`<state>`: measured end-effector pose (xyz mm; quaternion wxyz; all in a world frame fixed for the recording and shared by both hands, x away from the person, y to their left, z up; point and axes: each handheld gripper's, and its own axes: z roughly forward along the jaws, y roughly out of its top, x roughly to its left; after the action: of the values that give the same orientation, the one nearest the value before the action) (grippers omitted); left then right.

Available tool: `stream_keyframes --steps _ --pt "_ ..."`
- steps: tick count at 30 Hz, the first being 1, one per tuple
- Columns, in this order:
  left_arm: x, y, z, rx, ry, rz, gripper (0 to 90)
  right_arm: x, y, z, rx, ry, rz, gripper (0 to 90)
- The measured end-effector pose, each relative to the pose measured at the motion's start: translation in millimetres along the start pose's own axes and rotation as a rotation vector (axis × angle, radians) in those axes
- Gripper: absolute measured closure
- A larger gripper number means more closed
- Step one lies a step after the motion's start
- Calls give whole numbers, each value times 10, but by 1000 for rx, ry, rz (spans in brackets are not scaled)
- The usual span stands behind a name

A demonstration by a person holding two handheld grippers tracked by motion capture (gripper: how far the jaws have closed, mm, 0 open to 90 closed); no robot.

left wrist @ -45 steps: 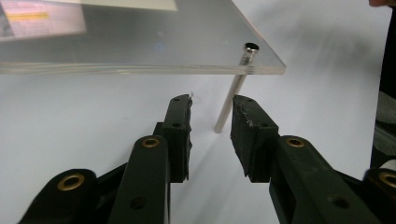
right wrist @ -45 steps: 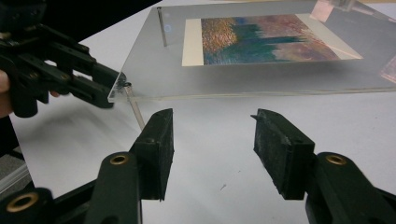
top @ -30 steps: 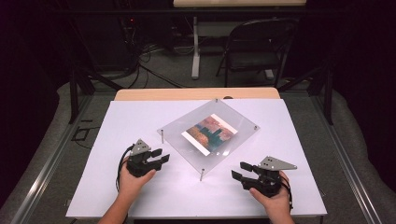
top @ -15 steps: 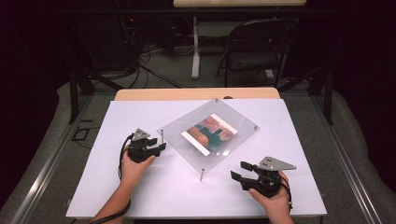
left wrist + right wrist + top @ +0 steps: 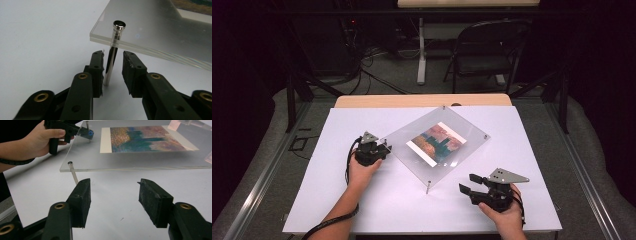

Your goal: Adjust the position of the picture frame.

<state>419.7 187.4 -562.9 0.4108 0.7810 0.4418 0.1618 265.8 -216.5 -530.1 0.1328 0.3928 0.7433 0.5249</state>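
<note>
left gripper [image 5: 384,146] moved forward from the near desk [image 5: 362,210] to the frame's left corner — jaws apart, straddling the metal standoff pin [image 5: 111,58] under the clear acrylic frame [image 5: 437,145], not yet closed on it. frame mid-desk on its pins. right gripper [image 5: 472,186] unmoved at near right, jaws wide, empty — probably pin work next.

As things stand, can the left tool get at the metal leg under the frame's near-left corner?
Probably yes. The left tool already straddles the metal leg below the acrylic frame, jaws open with a gap on each side and nothing between them.
</note>
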Motion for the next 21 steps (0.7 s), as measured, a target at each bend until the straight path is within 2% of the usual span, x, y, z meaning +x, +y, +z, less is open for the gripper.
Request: stream_keyframes --steps 2,4,6,7,8,10,12,19,21 --pt "-6 1 20 1 -9 1 739 17 -8 17 12 6 -1 431" --pt "-18 3 36 -3 12 9 762 40 -16 33 28 9 -10 435" --pt "6 3 31 -4 17 -6 815 74 -22 46 34 14 -9 437" --pt "20 -3 31 -11 2 -25 835 79 -27 55 32 18 -20 438" --pt "24 -6 28 -12 -1 -25 834 91 -32 61 28 20 -17 440" --pt "11 7 22 -2 9 6 842 99 -40 59 43 19 -21 445" --pt "-3 21 13 8 14 18 849 105 -54 67 47 22 -17 453" --pt "-30 56 -86 32 -43 0 845 150 -104 115 84 48 -32 500" --pt "-49 81 -128 23 -61 -1 845 173 -110 132 88 59 -38 510"
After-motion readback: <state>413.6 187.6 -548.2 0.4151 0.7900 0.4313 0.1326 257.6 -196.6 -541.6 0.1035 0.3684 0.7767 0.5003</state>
